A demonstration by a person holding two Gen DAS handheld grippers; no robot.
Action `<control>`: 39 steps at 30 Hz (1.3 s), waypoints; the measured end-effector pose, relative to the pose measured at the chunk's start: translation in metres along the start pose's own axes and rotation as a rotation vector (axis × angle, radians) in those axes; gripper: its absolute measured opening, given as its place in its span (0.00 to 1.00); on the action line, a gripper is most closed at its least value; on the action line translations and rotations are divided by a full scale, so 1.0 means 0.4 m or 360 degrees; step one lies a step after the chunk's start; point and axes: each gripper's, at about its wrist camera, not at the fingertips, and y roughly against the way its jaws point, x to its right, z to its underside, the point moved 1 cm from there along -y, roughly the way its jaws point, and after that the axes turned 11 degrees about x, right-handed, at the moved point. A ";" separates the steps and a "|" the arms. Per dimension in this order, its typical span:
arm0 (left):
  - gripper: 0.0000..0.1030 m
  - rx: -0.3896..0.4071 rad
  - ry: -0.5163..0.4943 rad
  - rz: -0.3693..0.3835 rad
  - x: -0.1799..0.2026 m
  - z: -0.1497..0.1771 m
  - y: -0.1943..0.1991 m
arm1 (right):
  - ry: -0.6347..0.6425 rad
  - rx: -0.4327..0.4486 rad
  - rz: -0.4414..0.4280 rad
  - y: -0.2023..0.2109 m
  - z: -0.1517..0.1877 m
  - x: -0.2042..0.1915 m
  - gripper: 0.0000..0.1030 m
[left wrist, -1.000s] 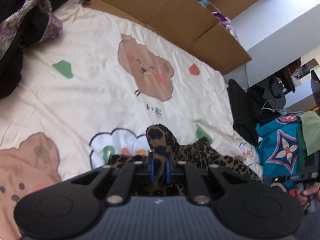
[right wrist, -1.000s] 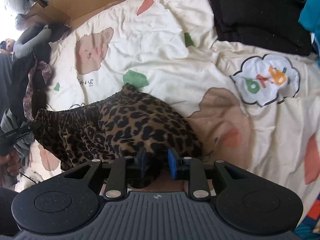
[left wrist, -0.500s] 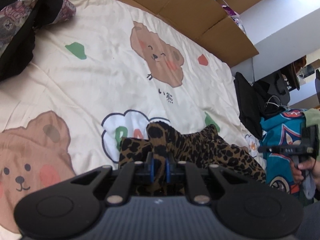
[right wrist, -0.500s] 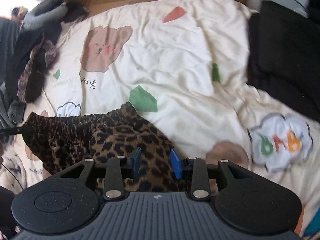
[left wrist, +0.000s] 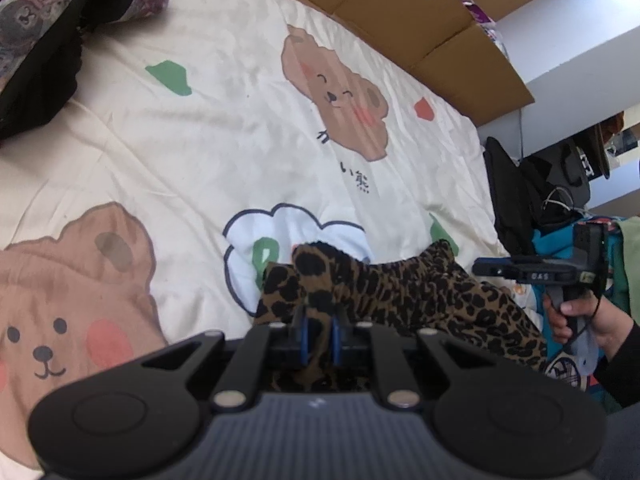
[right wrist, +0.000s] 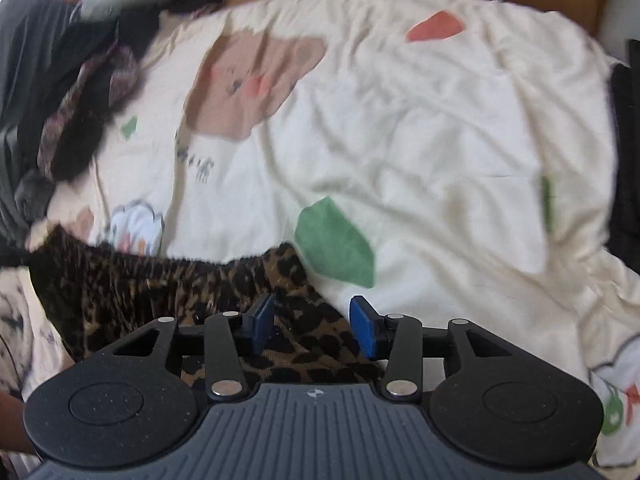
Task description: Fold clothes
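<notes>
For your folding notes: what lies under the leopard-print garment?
The leopard-print garment lies on a cream bear-print duvet, over part of its cloud motif. The rest beneath is covered.

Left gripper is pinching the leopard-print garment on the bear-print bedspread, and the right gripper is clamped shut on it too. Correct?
Not quite. The left gripper does pinch the leopard-print garment on the bear-print bedspread, but the right gripper is open: the right wrist view shows its jaws, which have just been opening, spread apart above the fabric.

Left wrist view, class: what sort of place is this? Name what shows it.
Probably a bedroom at home: a cream bear-print bedcover spread as the work surface, loose clothes piled at its edge, and flattened cardboard along its far side.
</notes>
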 end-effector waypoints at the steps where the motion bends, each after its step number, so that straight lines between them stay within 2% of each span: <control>1: 0.11 -0.0004 -0.0002 -0.0002 -0.002 -0.001 -0.004 | 0.0045 -0.0029 -0.0011 -0.014 0.003 -0.010 0.48; 5: 0.11 -0.0009 0.0000 -0.0014 -0.009 0.001 -0.014 | 0.0236 -0.0098 0.0005 -0.048 0.006 -0.043 0.53; 9: 0.11 -0.0011 -0.0009 -0.0028 -0.014 0.002 -0.020 | 0.0371 -0.0109 0.0051 -0.068 0.003 -0.045 0.70; 16: 0.11 -0.0028 -0.0020 -0.0063 -0.023 -0.001 -0.042 | 0.0431 -0.0150 0.0014 -0.109 0.018 -0.053 0.67; 19: 0.11 -0.0038 -0.0022 -0.0084 -0.030 0.000 -0.060 | 0.0433 -0.0132 -0.0015 -0.107 0.024 -0.056 0.61; 21: 0.11 -0.0044 -0.0035 -0.0094 -0.034 0.000 -0.070 | 0.0434 -0.0120 -0.0033 -0.101 0.026 -0.058 0.41; 22: 0.11 -0.0047 -0.0040 -0.0098 -0.034 -0.001 -0.074 | 0.0429 -0.0118 -0.0032 -0.096 0.025 -0.060 0.36; 24: 0.11 -0.0050 -0.0055 -0.0102 -0.032 -0.005 -0.077 | 0.0418 -0.0111 -0.0028 -0.083 0.022 -0.064 0.13; 30: 0.11 -0.0038 -0.0207 -0.0120 0.015 -0.025 -0.058 | 0.0419 0.0016 0.0010 -0.009 0.002 -0.083 0.09; 39: 0.11 0.0138 -0.0352 -0.0074 0.095 -0.116 -0.027 | 0.0354 0.0262 0.0085 0.102 -0.086 -0.096 0.09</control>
